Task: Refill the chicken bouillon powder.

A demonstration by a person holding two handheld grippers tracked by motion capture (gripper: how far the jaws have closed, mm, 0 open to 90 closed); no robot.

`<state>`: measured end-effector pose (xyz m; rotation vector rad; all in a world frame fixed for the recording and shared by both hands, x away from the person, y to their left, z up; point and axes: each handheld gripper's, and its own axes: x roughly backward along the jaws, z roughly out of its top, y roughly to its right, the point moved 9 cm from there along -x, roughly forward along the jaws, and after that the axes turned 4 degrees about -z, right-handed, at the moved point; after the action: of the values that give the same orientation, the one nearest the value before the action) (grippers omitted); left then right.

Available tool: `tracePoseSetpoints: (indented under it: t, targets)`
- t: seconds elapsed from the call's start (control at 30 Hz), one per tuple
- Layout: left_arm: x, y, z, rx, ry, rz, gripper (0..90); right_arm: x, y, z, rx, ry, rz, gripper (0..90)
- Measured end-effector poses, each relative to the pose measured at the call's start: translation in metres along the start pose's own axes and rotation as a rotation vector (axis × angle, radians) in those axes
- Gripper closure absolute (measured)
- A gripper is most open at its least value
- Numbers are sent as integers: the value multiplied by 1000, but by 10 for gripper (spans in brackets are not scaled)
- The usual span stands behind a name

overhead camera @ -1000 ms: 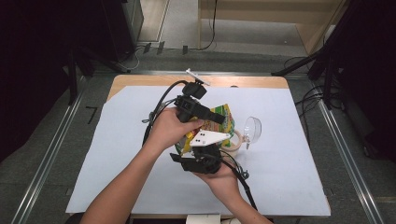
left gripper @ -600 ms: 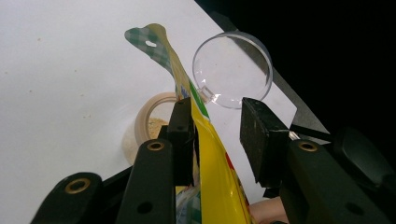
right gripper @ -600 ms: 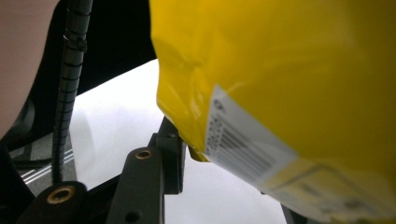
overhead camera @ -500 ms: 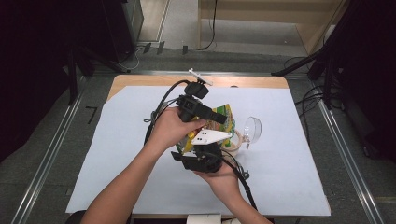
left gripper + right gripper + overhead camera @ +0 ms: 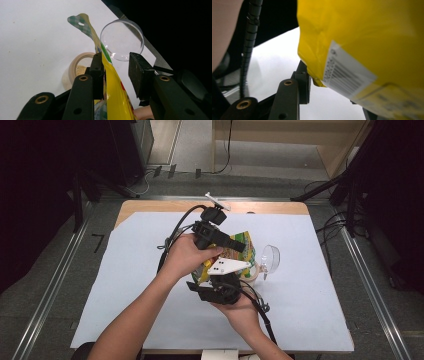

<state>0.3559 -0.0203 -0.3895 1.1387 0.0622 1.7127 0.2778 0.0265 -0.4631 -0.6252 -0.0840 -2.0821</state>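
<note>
A yellow snack pouch (image 5: 245, 241) with a green checked top hangs above a tan paper cup (image 5: 254, 273) of beige crumbs on the white sheet. My left gripper (image 5: 242, 247) comes at it from above. In the left gripper view the pouch (image 5: 112, 82) lies against one pad (image 5: 98, 67), and a gap shows to the other pad; the left gripper (image 5: 116, 62) is open around it. My right gripper (image 5: 220, 280) holds the pouch's lower end from below. In the right gripper view the pouch (image 5: 367, 37) covers the far jaw, and the near pad (image 5: 303, 75) presses its corner.
A clear round lid (image 5: 270, 257) stands on edge just right of the cup, also seen as the lid (image 5: 122, 40) past the cup (image 5: 75, 70). The white sheet (image 5: 125, 285) covers a wooden table (image 5: 150, 205). Black cables trail from both grippers.
</note>
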Motion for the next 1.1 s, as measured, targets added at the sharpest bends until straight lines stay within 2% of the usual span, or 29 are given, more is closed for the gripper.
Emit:
tracePoseSetpoints:
  t: [0.4,1.1]
  targets:
    - [0,-6,2,30,7,-18,667,1,2,0,-7,-7,3,615]
    - [2,-7,-1,25,6,-5,664,-2,0,0,0,-7,13,614]
